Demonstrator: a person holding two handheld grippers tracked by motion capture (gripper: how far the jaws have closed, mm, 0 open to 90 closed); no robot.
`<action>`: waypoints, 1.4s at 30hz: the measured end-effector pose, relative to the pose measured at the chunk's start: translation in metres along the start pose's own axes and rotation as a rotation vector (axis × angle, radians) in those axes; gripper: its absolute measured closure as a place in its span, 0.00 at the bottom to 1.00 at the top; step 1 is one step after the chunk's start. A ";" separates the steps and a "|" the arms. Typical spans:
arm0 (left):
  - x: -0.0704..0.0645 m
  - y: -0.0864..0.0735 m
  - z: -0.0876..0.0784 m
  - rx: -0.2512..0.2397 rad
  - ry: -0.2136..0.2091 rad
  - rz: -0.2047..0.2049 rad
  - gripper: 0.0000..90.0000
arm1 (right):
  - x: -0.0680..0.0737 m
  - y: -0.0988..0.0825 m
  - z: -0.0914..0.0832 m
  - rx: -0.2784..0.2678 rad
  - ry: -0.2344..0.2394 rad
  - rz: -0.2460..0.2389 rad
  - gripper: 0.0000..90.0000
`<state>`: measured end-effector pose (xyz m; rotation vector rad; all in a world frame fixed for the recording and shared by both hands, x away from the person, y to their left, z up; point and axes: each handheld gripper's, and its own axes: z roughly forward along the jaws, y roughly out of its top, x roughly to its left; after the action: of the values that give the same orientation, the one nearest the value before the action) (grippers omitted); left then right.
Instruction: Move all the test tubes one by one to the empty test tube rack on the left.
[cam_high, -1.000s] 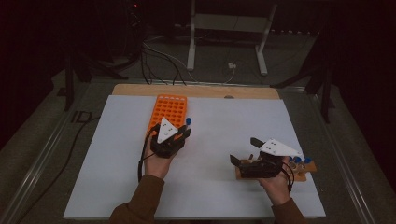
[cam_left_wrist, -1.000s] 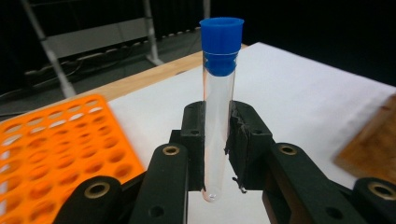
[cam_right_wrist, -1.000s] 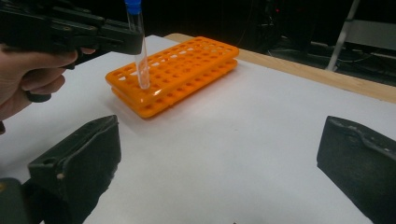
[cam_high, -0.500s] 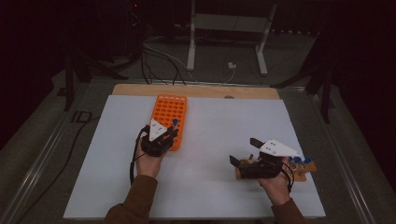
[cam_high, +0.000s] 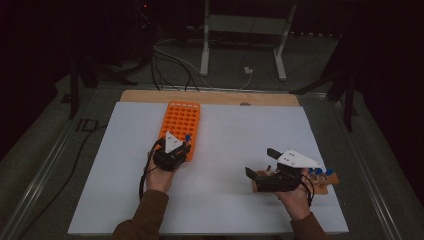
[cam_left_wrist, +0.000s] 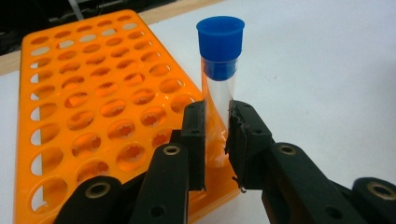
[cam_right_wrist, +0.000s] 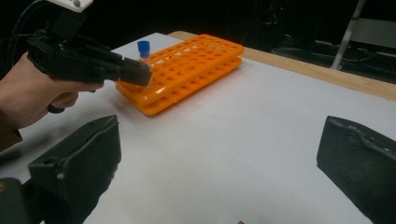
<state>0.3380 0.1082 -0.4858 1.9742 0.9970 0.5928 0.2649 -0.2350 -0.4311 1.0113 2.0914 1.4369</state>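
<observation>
White tabletop (cam_high: 225, 150) under dim light, and the left gripper (cam_left_wrist: 215, 135) is clamped on a blue-capped tube (cam_left_wrist: 219, 70), upright at the orange rack's (cam_left_wrist: 93, 116) near corner. Right gripper (cam_right_wrist: 215, 154) gapes wide, holding nothing, well apart.

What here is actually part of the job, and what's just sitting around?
Part of the job:
- blue-capped tube, clamped in left gripper
- orange rack
- spare tubes by the right gripper

Just lying about:
- floor cables
- metal stand
</observation>
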 end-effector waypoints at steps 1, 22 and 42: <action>0.000 0.000 0.000 0.005 -0.001 -0.002 0.86 | 0.000 0.000 0.000 0.001 0.000 -0.001 0.00; -0.005 -0.007 0.001 0.033 0.014 0.036 0.86 | 0.003 -0.001 0.002 0.015 0.002 -0.016 0.00; 0.012 -0.011 -0.038 -0.113 -0.040 -0.157 0.05 | -0.007 0.010 -0.009 0.051 -0.012 -0.017 0.02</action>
<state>0.3135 0.1394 -0.4742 1.7832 1.0596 0.5093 0.2664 -0.2444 -0.4192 1.0161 2.1333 1.3727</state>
